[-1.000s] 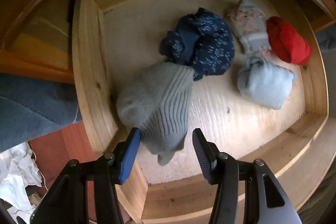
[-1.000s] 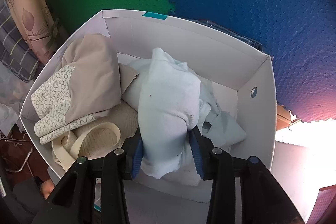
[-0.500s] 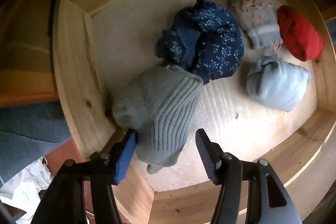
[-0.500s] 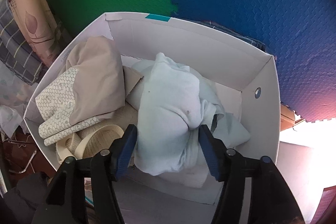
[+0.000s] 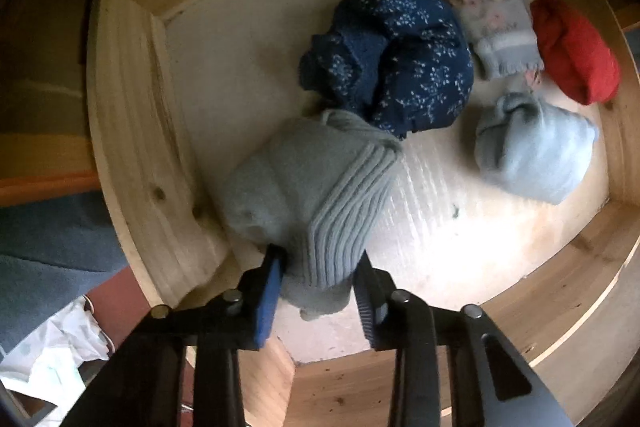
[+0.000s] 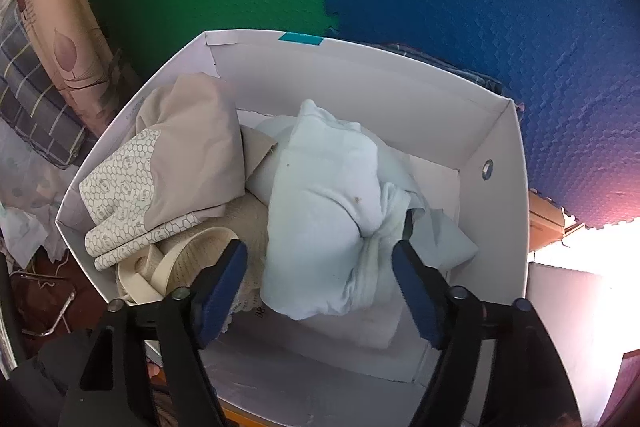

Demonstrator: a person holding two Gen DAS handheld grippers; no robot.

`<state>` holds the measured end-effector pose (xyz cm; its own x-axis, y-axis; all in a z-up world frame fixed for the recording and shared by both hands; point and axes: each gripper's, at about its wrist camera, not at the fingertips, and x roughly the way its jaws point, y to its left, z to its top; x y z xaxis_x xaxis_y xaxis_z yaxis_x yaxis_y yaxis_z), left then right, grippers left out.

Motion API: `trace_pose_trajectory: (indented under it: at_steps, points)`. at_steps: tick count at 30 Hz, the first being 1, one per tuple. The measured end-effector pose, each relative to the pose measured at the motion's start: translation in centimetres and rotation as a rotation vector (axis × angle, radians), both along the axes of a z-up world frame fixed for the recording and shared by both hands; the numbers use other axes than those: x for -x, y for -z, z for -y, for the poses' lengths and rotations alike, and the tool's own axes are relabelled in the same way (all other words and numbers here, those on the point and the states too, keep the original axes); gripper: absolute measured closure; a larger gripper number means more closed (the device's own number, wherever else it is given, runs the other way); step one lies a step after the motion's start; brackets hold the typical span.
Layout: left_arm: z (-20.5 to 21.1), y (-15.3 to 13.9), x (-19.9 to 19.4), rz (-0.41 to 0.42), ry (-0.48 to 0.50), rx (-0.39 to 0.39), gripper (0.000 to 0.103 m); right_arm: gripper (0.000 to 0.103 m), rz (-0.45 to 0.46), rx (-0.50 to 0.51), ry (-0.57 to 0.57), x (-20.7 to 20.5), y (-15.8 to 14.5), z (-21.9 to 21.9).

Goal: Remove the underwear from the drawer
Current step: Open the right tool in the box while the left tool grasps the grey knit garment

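Underwear fills the wooden drawer (image 5: 132, 131), and we see the piece that matters, a grey ribbed bundle (image 5: 316, 203), lying at the near left corner hard against the left wall, its long axis running diagonally from the claw up toward the navy floral bundle (image 5: 392, 55) it touches. Our left claw (image 5: 318, 287) points down over it, jaws closing narrow around the bundle's lower, ribbed end, blue pads pressing the cloth on both sides; the bulk of the bundle lies ahead of the pads. We judge the coming lift turns on this: the grip sits at one end, so the rest will likely hang and drag past the wall as it rises. Three more pieces, pale blue (image 5: 536, 159), red (image 5: 572, 51) and a flowered grey one (image 5: 496, 23), wait well apart on the right side. Our right claw (image 6: 320, 279) hovers over a white box (image 6: 496, 227) away from the drawer, jaws opening wide and clear of the pale blue garment (image 6: 324, 211) lying between them on the pile; it holds nothing. The left hand is plainly the one placed for this piece.
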<state>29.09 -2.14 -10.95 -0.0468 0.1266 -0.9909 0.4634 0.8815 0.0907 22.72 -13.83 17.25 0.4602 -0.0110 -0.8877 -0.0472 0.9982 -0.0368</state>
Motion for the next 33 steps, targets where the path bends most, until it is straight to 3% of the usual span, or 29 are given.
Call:
trace_pose_trajectory:
  at_steps: [5,15,23,33]
  points:
    - [-0.6,-0.2,-0.4,0.003,-0.042,0.024,0.082,0.017,0.024,-0.025,0.025,0.5,-0.9,0.7]
    - [0.1,0.2,3.1,0.027,-0.083,0.037,0.086,0.016,0.031,-0.013,0.035,1.5,-1.5,0.7]
    - [-0.1,-2.1,6.0,0.047,-0.115,0.099,0.086,0.016,0.040,0.009,0.035,3.1,-1.6,0.6]
    - [-0.4,-5.0,9.5,0.107,-0.136,0.139,0.086,0.013,0.119,-0.014,0.070,6.6,-1.8,1.6]
